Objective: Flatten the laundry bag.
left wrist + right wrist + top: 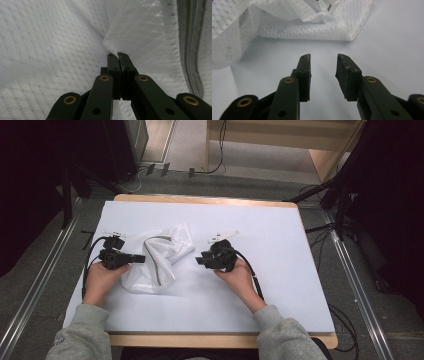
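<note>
While the left gripper (pixel 141 258) pinches a fold of the white mesh bag (pixel 159 257) crumpled left of centre on the white-covered desk (pixel 280 285), the right gripper (pixel 199 260) hovers beside it, jaws spread, amid grey flooring and floor cables (pixel 320 227).

A wooden table (pixel 210 200) with a white cover (pixel 270 250) stands on grey floor (pixel 35 285). Metal rails (pixel 357 285) run along both sides. Far off, pale wooden furniture (pixel 320 155) stands right, dark equipment (pixel 125 145) left, with cables (pixel 215 167) between.
</note>
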The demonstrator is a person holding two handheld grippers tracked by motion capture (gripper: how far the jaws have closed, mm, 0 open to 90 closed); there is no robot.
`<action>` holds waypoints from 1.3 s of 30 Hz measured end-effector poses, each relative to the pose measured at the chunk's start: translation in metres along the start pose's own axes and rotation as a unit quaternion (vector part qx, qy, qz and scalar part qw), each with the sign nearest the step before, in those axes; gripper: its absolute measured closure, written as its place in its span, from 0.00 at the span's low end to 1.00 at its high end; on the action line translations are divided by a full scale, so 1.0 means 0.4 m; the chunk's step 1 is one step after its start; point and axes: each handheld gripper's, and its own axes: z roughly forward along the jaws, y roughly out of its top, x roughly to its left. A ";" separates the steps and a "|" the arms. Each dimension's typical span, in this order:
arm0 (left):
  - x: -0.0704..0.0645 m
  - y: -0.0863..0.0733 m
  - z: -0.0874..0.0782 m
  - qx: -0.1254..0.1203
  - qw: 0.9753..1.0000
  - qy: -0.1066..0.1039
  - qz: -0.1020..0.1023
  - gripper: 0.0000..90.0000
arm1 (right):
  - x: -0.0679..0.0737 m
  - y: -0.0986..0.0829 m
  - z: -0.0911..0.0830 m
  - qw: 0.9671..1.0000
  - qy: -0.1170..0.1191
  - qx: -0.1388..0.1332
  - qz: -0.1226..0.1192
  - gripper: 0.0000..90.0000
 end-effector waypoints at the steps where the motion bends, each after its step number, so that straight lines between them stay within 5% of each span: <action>1: 0.004 -0.004 0.003 0.003 1.000 0.001 -0.002 0.99 | -0.003 0.007 0.008 1.000 -0.002 0.000 -0.001 0.71; 7: 0.021 -0.022 0.010 0.005 1.000 -0.010 -0.022 0.97 | -0.014 0.049 0.051 1.000 -0.001 0.002 0.001 0.66; 20: 0.021 -0.024 0.009 0.000 1.000 -0.009 -0.020 0.99 | 0.008 0.113 0.135 0.999 0.010 -0.008 -0.030 0.52; 24: 0.020 -0.024 0.009 0.000 1.000 -0.008 -0.020 0.99 | 0.023 0.121 0.181 0.999 0.007 0.011 -0.034 0.49; 29: 0.021 -0.024 0.008 -0.001 1.000 -0.008 -0.020 1.00 | 0.044 0.135 0.205 0.999 0.003 0.013 -0.040 0.95; 33: 0.022 -0.025 0.007 0.000 1.000 -0.007 -0.021 1.00 | 0.043 0.135 0.194 0.999 0.020 0.030 -0.029 0.98; 39: 0.017 -0.024 0.004 -0.005 1.000 -0.008 -0.020 1.00 | 0.041 0.111 0.105 0.999 0.028 0.022 -0.032 0.98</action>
